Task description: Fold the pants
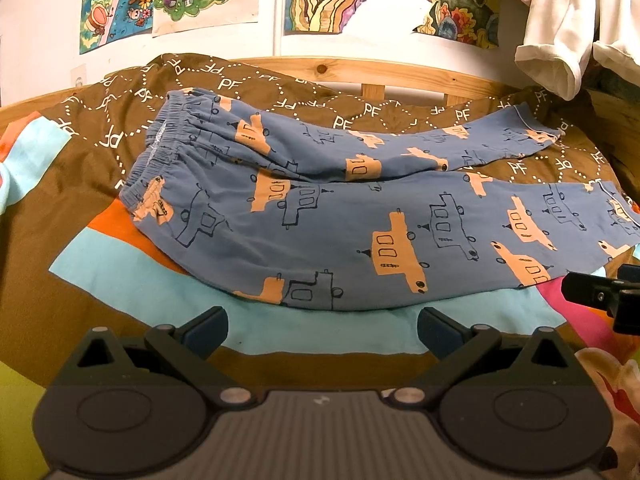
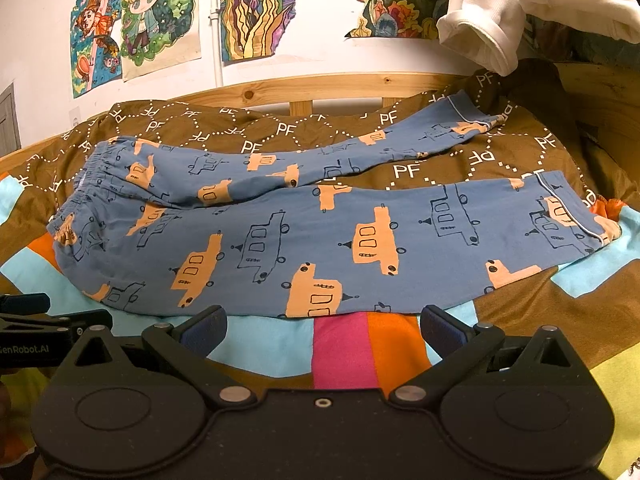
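- Currently I see the pants (image 1: 320,216) spread flat on the bedspread (image 1: 100,152), waistband to the left, cuffs to the right.
- Far left: elastic waistband (image 1: 168,140) is bunched, lying on the brown "PF" print part of the bedspread.
- Left gripper (image 1: 322,330): fingers spread wide, nothing between them. It hovers just short of the near edge of the lower leg, over the light-blue patch (image 1: 280,332). No contact with fabric that I can see.
- Middle: the two legs diverge. Upper leg (image 2: 320,156) angles away toward the wooden bed frame (image 2: 320,84); lower leg (image 2: 360,248) lies straight across, closest to both cameras. Brown bedspread shows in the gap between them.
- Right gripper (image 2: 322,330): fingers also wide apart, empty. It sits near the lower leg's near edge, above the pink and orange patches (image 2: 352,344). Cloth not touched.
- Each gripper is visible at the edge of the other's view, side by side.
- Right: both cuffs have white piping; lower cuff (image 2: 576,216) lies flat, upper cuff (image 2: 468,114) sits further back.
- Far right, above: white garment (image 2: 520,12) hangs over the bed corner; drawings (image 2: 136,20) on the wall behind.
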{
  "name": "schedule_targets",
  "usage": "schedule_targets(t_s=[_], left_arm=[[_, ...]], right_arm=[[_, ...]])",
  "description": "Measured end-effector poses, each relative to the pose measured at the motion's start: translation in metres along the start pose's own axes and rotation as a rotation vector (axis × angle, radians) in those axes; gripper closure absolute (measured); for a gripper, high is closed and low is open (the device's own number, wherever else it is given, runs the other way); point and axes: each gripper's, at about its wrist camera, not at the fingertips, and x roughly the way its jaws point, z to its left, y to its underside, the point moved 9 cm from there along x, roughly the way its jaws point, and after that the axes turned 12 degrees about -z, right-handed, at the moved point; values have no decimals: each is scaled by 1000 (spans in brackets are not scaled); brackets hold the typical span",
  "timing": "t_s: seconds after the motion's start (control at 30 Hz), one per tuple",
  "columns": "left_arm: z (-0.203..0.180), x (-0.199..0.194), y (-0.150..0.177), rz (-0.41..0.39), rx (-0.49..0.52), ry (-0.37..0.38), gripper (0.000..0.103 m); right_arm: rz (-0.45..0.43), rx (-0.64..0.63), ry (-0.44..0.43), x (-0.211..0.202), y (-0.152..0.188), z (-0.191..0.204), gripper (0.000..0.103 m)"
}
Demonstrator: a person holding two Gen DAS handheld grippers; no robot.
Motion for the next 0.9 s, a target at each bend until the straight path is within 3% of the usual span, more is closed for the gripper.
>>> schedule_targets(t_s=[0.9], left_arm=[[-1,2,1,19,17,10,0]], right_arm=[[9,4,1,6,5,-2,1]])
